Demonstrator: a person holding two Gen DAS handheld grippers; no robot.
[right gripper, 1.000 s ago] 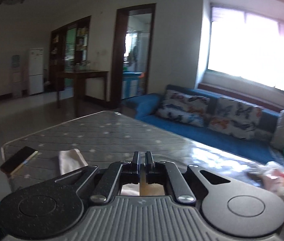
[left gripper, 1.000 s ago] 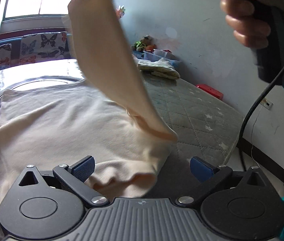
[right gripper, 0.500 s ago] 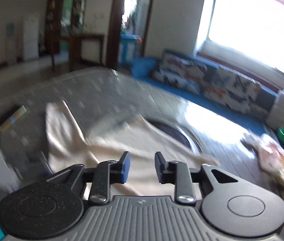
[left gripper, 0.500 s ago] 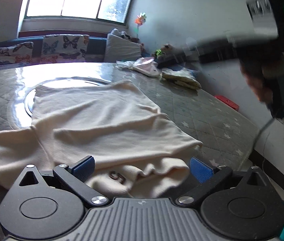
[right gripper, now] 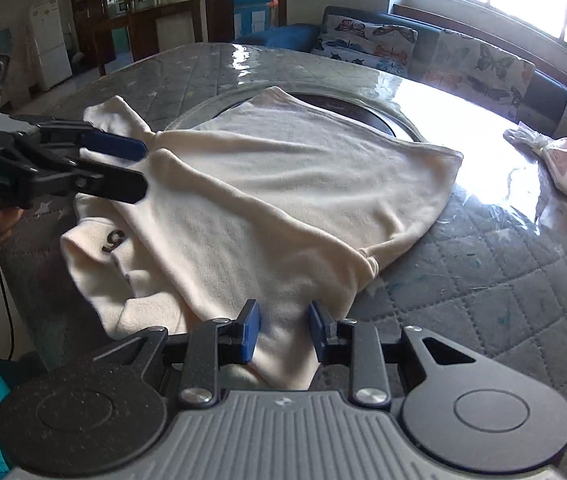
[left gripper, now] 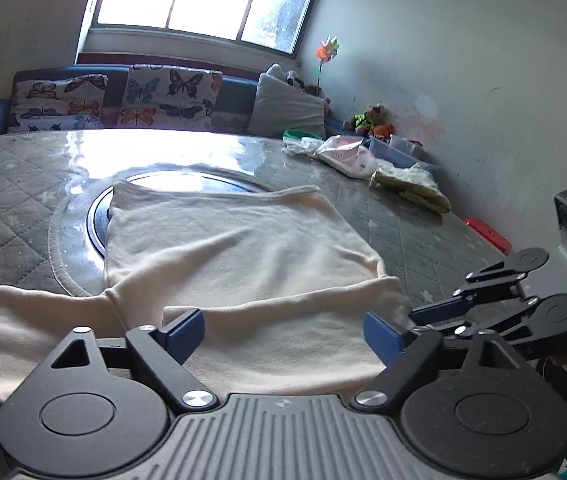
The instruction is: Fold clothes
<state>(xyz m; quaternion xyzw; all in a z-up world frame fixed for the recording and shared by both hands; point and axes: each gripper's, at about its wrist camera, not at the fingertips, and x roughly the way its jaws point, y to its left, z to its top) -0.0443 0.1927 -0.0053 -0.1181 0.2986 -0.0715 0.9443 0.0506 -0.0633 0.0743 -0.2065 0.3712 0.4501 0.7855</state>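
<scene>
I'm hovering my right gripper (right gripper: 281, 330), narrowly parted and empty, over the cream shirt's (right gripper: 267, 200) near hem; shirt stretching toward twelve o'clock on the tabletop (right gripper: 503, 292). Left gripper (right gripper: 141, 168), closing, nothing pinched, sitting at ten o'clock by the sleeve.

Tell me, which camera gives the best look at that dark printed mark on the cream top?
The right wrist view. There the dark mark lies uncovered on a folded-under layer of the cream top, near the table's edge. In the left wrist view the same top fills the middle, but the mark cannot be seen.
</scene>
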